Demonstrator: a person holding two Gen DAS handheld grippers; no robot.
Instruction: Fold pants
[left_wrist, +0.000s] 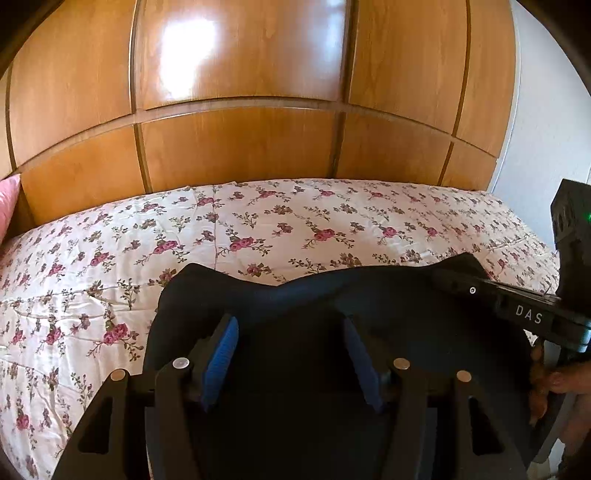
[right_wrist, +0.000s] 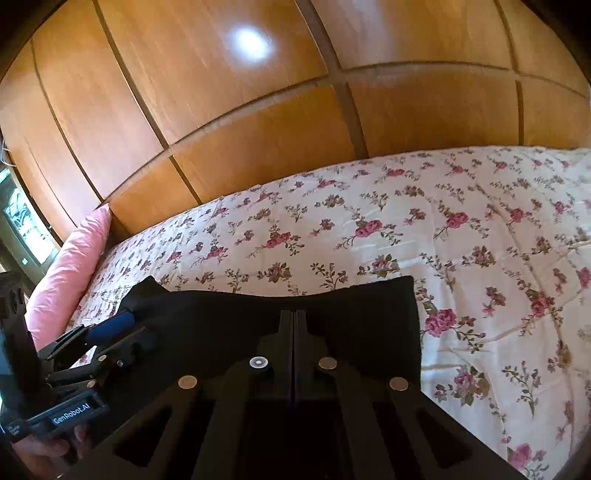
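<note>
White letters "DAS" stand on the right gripper (left_wrist: 458, 284), and "GenRobot.AI" stands on the left gripper (right_wrist: 122, 332).

A home bedroom: a bed with a white rose-print bedspread (right_wrist: 461, 236) lies against glossy orange-brown wooden wardrobe doors (left_wrist: 236, 147), a plain pink pillow (right_wrist: 70, 273) at the bed's end.

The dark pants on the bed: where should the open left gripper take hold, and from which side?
Judging by how the dark pants lie flat on the floral bedspread, take their free far-left corner, coming down from the near side. The left gripper is open there; the right gripper is shut at the far edge.
</note>
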